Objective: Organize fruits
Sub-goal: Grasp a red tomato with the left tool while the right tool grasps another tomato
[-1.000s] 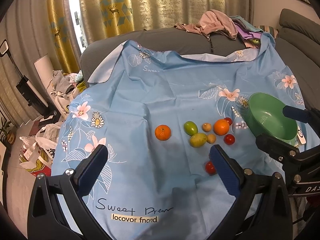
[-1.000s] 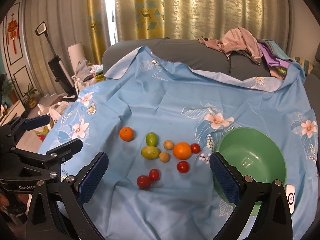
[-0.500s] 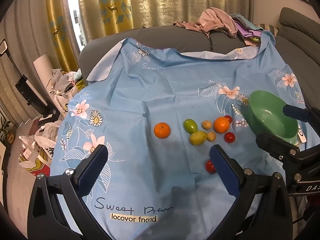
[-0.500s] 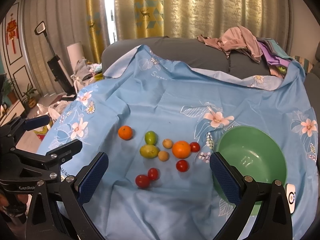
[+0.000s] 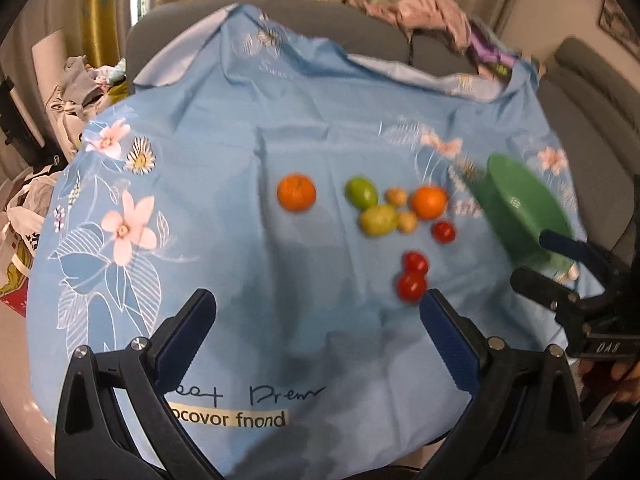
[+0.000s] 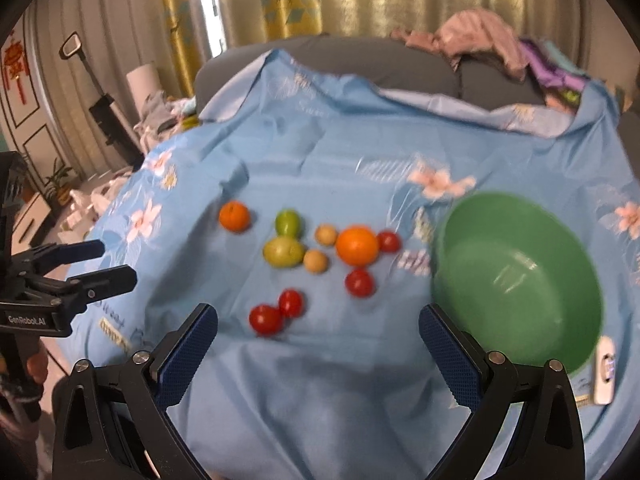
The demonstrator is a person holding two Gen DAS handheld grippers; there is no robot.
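The fruits lie on a blue flowered cloth (image 6: 320, 152) spread over a sofa. One orange (image 6: 234, 216) sits far left, apart from the rest. A second orange (image 6: 357, 245) sits centre, with two green fruits (image 6: 283, 252) and two small tan fruits (image 6: 315, 261) to its left. Red tomatoes (image 6: 265, 319) lie nearer. The green bowl (image 6: 516, 280) stands empty to the right.

Left gripper (image 5: 316, 320): fingers spread wide, grasping nothing. Right gripper (image 6: 318, 332): jaws wide but closing, nothing between them.

fruits (image 6: 320, 256) lie on the cloth (image 6: 320, 160), left of the bowl (image 6: 516, 280).
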